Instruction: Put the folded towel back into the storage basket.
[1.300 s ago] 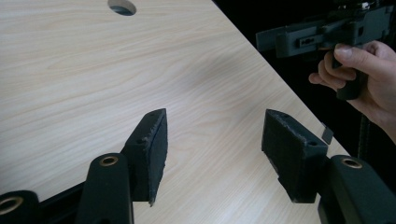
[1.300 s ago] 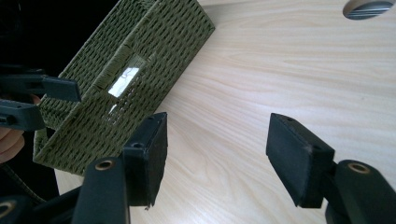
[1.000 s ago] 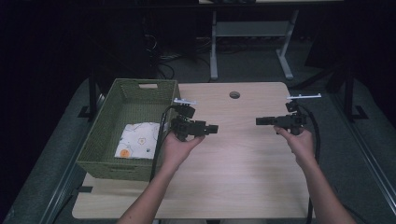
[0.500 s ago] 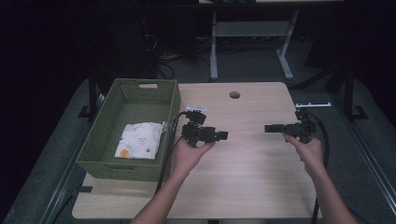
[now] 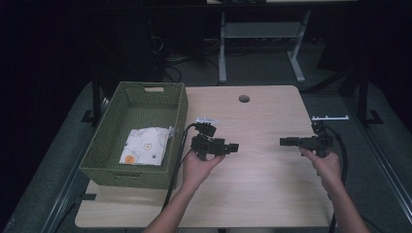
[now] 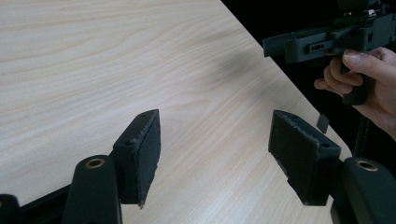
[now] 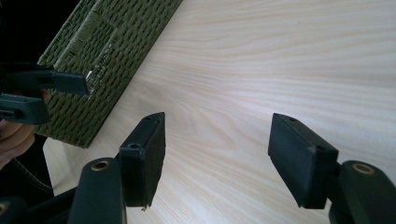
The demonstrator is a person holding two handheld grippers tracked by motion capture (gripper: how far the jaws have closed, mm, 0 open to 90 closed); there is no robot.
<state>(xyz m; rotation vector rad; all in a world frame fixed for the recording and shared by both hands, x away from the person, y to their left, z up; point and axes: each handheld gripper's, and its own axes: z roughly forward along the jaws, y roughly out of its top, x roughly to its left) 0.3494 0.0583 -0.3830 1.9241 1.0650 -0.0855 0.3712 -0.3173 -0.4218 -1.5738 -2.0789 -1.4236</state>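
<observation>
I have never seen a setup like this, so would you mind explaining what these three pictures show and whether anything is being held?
There is no robot here: a person holds a hand-held two-jaw gripper in each hand over a wooden table. The high view looks down from above the person's side, with the left gripper and the right gripper pointing at each other. The other two pictures come from cameras riding on the grippers, each looking along its own black jaws. In both, the jaws stand wide apart with bare wood between them, so nothing is held. At the table's left stands a green woven basket with a folded white printed cloth inside.
</observation>
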